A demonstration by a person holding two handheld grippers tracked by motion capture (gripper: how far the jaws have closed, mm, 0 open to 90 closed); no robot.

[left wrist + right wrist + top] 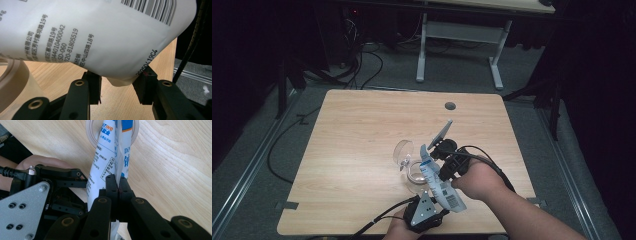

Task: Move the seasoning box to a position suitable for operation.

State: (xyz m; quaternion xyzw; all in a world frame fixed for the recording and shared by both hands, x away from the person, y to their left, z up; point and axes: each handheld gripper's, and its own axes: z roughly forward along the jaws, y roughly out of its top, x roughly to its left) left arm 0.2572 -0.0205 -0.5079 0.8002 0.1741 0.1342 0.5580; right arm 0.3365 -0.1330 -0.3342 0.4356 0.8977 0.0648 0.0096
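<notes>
A white and blue pouch (440, 189) with a barcode hangs tilted over the table's front right, held between both grippers. My left gripper (434, 206), under its grey plate, grips the pouch's bulging bottom end (100, 37) between its pads (145, 83). My right gripper (438, 153) is shut on a flat seam of the pouch (105, 157), with its fingertips (111, 183) pressed together on it. The pouch's upper end points at a clear round cup (404, 155) whose pale rim (88, 132) lies just beyond it. That rim (12, 75) also curves in at the left gripper view's left edge.
A second clear round vessel (416, 172) sits beside the cup, right under the pouch. The wooden table (362, 125) has a grey cable hole (450, 106) at the back. Cables (287, 135) trail on the floor to the left, and a white desk frame (422, 50) stands beyond.
</notes>
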